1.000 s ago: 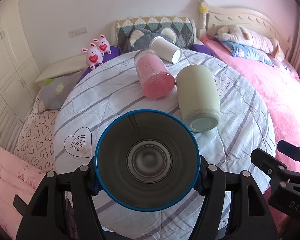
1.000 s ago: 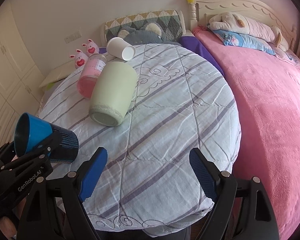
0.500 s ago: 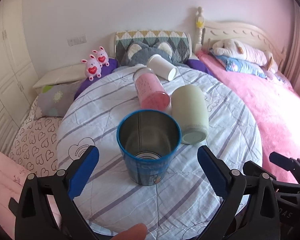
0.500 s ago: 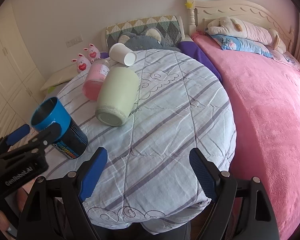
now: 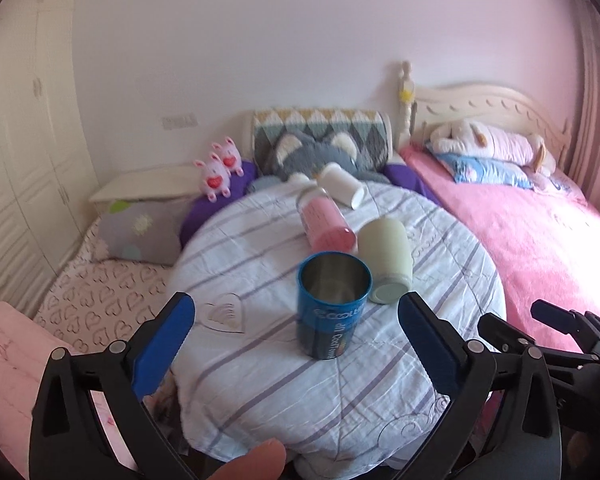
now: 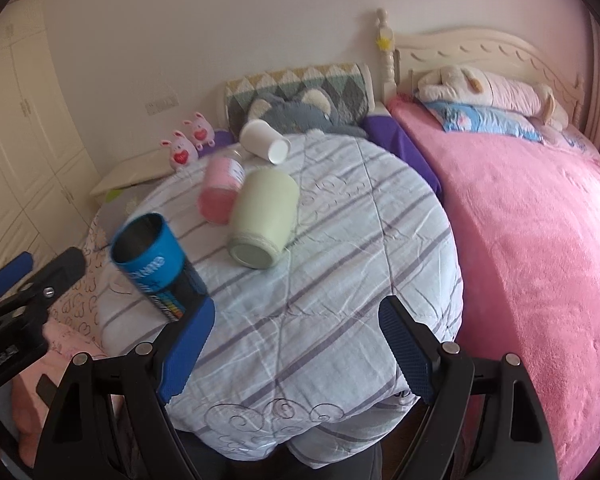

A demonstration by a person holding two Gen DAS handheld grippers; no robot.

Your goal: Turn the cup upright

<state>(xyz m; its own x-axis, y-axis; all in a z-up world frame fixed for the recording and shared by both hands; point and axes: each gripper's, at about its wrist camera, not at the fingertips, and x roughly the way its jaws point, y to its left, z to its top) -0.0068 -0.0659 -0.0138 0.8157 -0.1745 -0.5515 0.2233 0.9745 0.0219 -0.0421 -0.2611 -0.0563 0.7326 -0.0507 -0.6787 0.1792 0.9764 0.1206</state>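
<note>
A blue metal cup (image 5: 332, 304) stands upright, mouth up, on the round striped table (image 5: 260, 376); it also shows in the right wrist view (image 6: 154, 258). My left gripper (image 5: 296, 344) is open and empty, drawn back behind the cup. My right gripper (image 6: 296, 344) is open and empty above the table's near edge. Three cups lie on their sides: a pale green one (image 5: 386, 264), a pink one (image 5: 326, 226) and a white one (image 5: 342, 188).
A bed with a pink blanket (image 6: 540, 240) runs along the right. A patterned cushion (image 5: 320, 136) and two pink plush toys (image 5: 220, 168) sit behind the table. White cabinets (image 5: 20, 160) line the left wall.
My left gripper held the blue cup mouth-first at the camera, set it upright on the table, opened and pulled back. The right gripper stayed open, shifting slightly.
</note>
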